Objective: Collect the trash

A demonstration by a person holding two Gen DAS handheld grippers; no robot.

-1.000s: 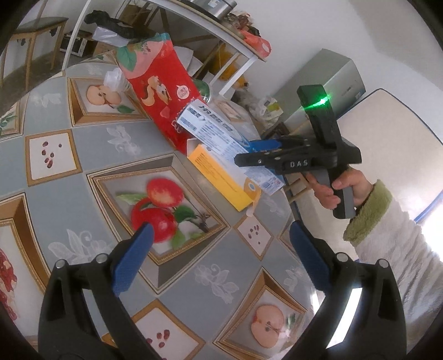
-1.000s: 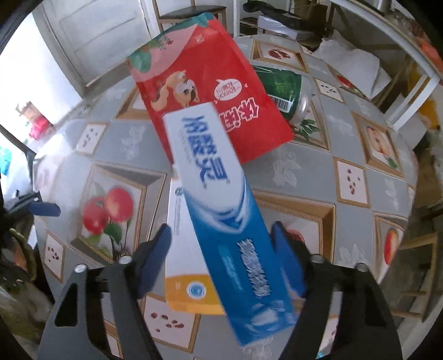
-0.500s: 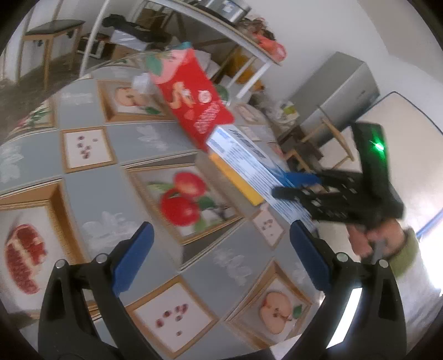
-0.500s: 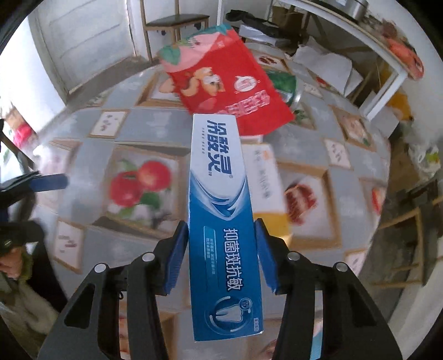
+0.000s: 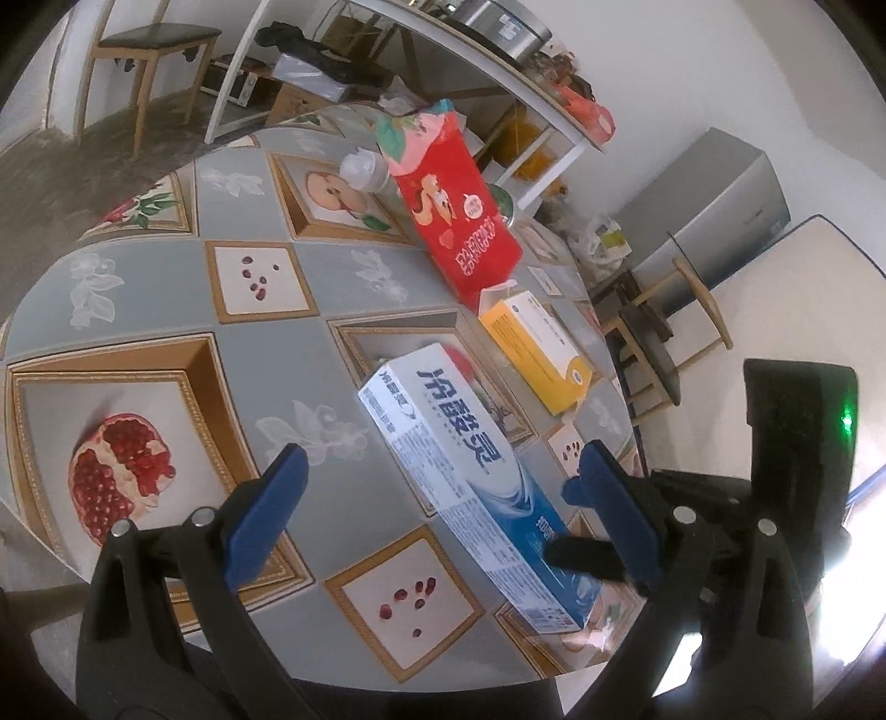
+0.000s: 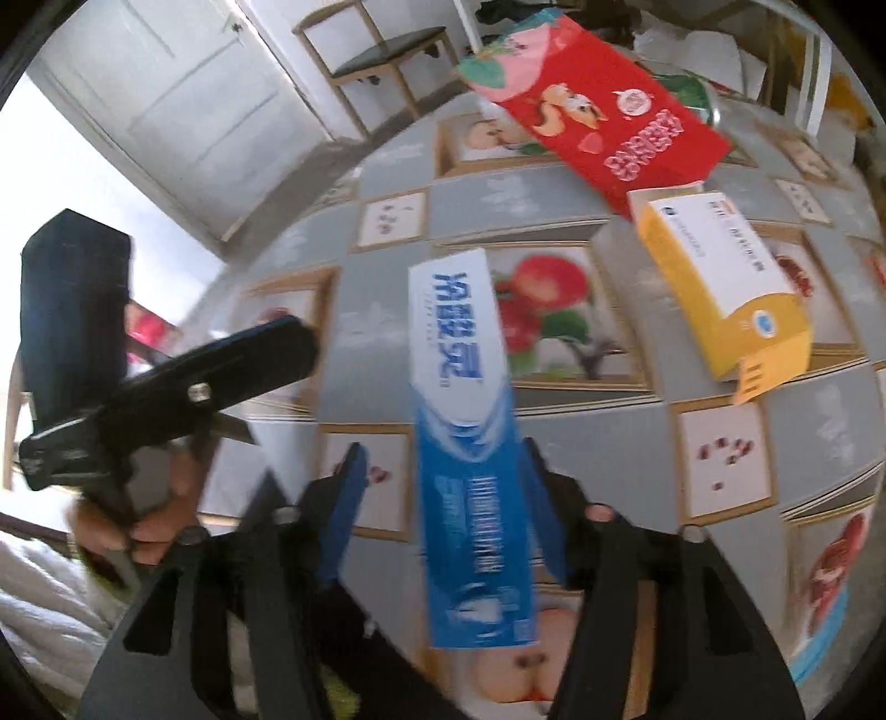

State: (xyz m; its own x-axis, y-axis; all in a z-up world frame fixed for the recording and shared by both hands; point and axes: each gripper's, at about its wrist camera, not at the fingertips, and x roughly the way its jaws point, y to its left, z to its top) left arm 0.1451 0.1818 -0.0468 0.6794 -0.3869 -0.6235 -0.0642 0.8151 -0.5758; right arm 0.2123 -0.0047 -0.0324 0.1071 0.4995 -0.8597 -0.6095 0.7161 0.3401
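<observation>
A long blue-and-white toothpaste box lies between the fingers of my right gripper, low over the table's near edge. The jaws are opening: the left pad stands clear of the box, while the right pad is at its edge. In the left wrist view the same box stretches across the tablecloth in front of my left gripper, which is open and empty. Behind it lie a yellow carton and a red snack bag.
The round table has a fruit-print cloth. A clear plastic bottle and a green container sit by the red bag. A wooden chair, a white shelf and stools stand around the table.
The right gripper carried the toothpaste box away from above the yellow carton toward the table's near edge, then its jaws spread. The left gripper shifted sideways, and the box now lies in front of it.
</observation>
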